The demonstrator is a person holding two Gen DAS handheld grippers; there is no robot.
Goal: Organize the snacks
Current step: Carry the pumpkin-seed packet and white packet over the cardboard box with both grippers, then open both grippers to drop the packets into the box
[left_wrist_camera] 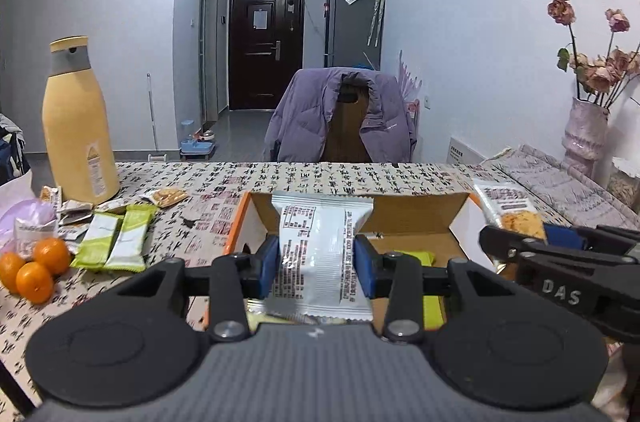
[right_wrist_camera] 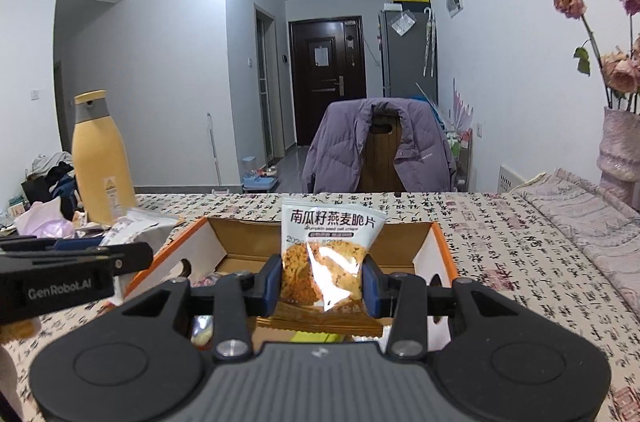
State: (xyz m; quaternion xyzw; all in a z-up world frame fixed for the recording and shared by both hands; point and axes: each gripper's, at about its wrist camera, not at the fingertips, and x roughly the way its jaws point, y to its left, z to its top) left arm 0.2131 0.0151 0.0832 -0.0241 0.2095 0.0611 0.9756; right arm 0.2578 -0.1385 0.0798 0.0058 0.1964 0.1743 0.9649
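Two snack packets pinched above the open box

Both grippers hold a packet over the cardboard box point(left_wrist_camera: 256, 222), which sits open on the counter point(left_wrist_camera: 304, 178) with orange outer edges and a brown inside.

In the left wrist view, the left gripper point(left_wrist_camera: 316, 264) has its jaws pinching a white packet point(left_wrist_camera: 320, 246) by its two side edges; the packet stands upright with its printed back facing the camera, in front of the box's far wall. The right gripper point(left_wrist_camera: 516, 246) enters at 3 o'clock, with a crisp packet point(left_wrist_camera: 508, 210) in its jaws.

In the right wrist view, the right gripper point(right_wrist_camera: 324, 282) has its jaws pressed on that crisp packet point(right_wrist_camera: 330, 246), upright, its printed front toward the camera, above the box point(right_wrist_camera: 444, 250). The left gripper point(right_wrist_camera: 120, 256) reaches in from 9 o'clock.

Loose snacks remain on the counter at 9 o'clock of the box: two green bars point(left_wrist_camera: 114, 242) lying side by side, a small cracker packet point(left_wrist_camera: 170, 197) near the box's far left corner, and more wrappers beside them. Three oranges point(left_wrist_camera: 34, 268) sit close together at the left edge. A yellow bottle point(left_wrist_camera: 78, 126) stands upright behind the wrappers, at 10 o'clock. A vase of dried roses point(left_wrist_camera: 586, 138) stands at 2 o'clock.
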